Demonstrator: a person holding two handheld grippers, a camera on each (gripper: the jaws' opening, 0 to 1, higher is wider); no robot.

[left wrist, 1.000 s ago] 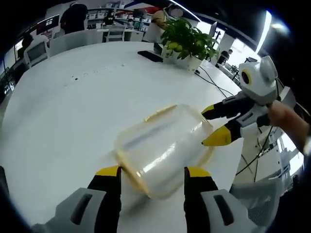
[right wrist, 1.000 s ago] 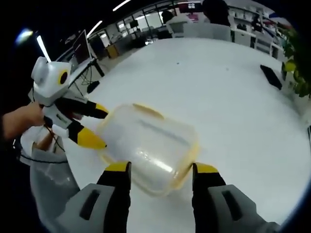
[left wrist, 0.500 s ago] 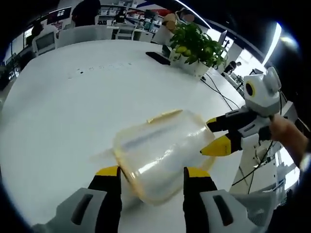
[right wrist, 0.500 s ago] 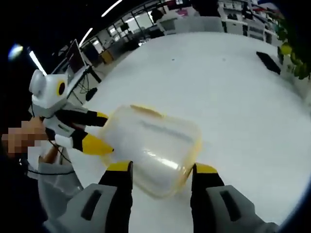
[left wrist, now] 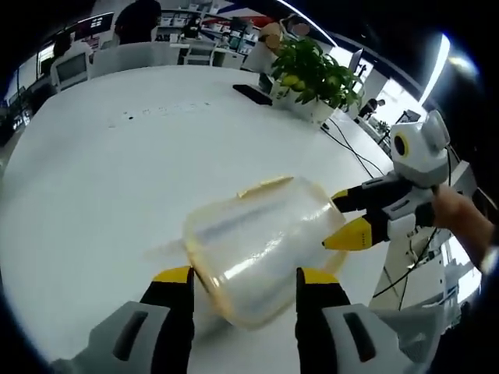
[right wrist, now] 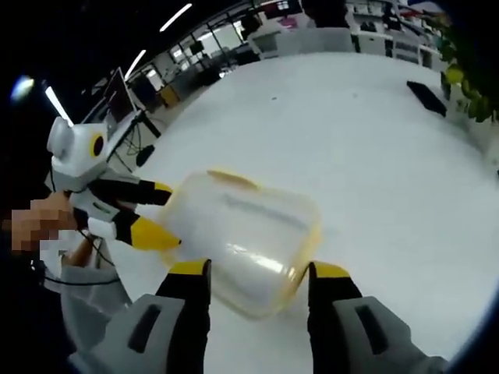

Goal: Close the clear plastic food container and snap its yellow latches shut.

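Clear container (left wrist: 257,253) w/ yellow trim, lid on; both grippers' jaws apart

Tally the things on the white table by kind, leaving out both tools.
Clear food container: 1
Potted plant: 1
Dark flat object, possibly a phone: 1
Black cable: 1
Total: 4

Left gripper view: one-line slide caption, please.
Both grippers, left and right, flank the clear container on the white table.
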